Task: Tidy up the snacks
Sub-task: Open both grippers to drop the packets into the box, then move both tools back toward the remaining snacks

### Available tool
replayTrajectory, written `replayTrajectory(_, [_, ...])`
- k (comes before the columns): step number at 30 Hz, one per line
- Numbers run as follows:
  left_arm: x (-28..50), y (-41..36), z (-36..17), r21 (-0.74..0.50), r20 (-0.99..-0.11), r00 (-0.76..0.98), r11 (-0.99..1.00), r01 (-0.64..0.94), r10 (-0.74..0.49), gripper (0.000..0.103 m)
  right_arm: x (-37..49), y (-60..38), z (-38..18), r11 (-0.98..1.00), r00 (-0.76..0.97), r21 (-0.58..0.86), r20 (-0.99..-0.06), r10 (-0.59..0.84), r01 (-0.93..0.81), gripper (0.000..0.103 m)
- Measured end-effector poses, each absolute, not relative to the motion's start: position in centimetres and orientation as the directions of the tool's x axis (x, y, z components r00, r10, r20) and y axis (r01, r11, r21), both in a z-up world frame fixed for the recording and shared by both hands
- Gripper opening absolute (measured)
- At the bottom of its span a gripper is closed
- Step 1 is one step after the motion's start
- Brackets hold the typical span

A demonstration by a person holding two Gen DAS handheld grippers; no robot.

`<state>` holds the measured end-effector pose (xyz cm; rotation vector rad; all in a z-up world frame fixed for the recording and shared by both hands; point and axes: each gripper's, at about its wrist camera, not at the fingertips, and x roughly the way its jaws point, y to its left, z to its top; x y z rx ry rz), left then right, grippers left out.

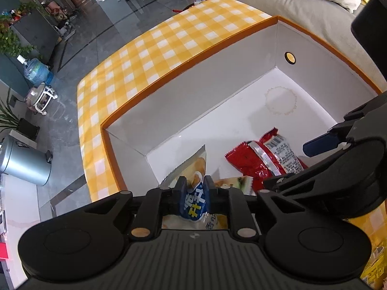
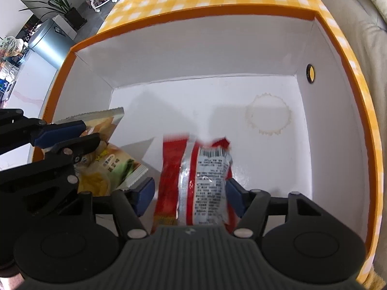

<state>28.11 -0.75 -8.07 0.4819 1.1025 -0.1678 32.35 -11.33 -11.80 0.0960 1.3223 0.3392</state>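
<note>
Both of my tongs are reaching down into the box (image 2: 338,55), which is sitting on the yellow checked tablecloth (image 1: 154,55) with its orange rim and white walls around them. My right gripper (image 2: 191,197) is hanging over the box floor with its blue pads (image 2: 145,193) spread about halfway, and the red snack packet (image 2: 200,181) is lying between them, label side up. The right pad looks to be touching the packet's edge, the left one standing just clear, so I am not reading this as a pinch.

My left gripper (image 1: 194,193) is working near the box's left wall. Its jaws are only slightly apart, and the blue-and-white snack packet (image 1: 193,205) is sitting upright between its pads (image 1: 182,189), which appear to be pressing on it from both sides. Just beside it, a pale green-and-yellow packet (image 2: 113,169) is lying flat on the floor, near the red one.
</note>
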Motion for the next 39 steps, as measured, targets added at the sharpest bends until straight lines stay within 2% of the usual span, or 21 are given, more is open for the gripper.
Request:
replayTrajectory(2, [27.7, -0.8, -7.9, 0.299, -0.882, 0.458, 0.883, 0.363, 0.110, 0.025, 32.3, -11.4, -11.8, 0.948, 0.210, 0.258, -0.932, 0.295, -0.188, 0.063])
replayTrajectory(10, [26.3, -0.4, -5.8, 0.331, -0.850, 0.510, 0.887, 0.323, 0.131, 0.053, 31.5, -11.6, -10.1, 0.954, 0.246, 0.235, -0.929, 0.277, -0.188, 0.068])
replayTrajectory(12, [25.9, 0.0, -5.1, 0.325, -0.844, 0.521, 0.894, 0.307, 0.128, 0.055, 31.1, -11.8, -9.4, 0.954, 0.262, 0.232, -0.925, 0.277, -0.191, 0.069])
replayTrajectory(26, [20.2, 1.9, 0.1, 0.254, -0.762, 0.643, 0.949, 0.187, 0.078, 0.058, 24.7, -13.3, -3.1, 0.959, 0.505, 0.193, -0.818, 0.275, -0.208, 0.069])
replayTrajectory(34, [15.6, 1.9, 1.2, 0.195, -0.736, 0.677, 0.964, 0.183, 0.020, 0.059, 18.9, -15.2, -0.9, 0.951, 0.557, 0.230, -0.772, 0.306, -0.205, 0.069])
replayTrajectory(39, [12.6, 1.9, 0.5, 0.145, -0.753, 0.658, 0.971, 0.188, -0.015, 0.059, 15.3, -16.3, -0.8, 0.953, 0.571, 0.223, -0.763, 0.303, -0.207, 0.069])
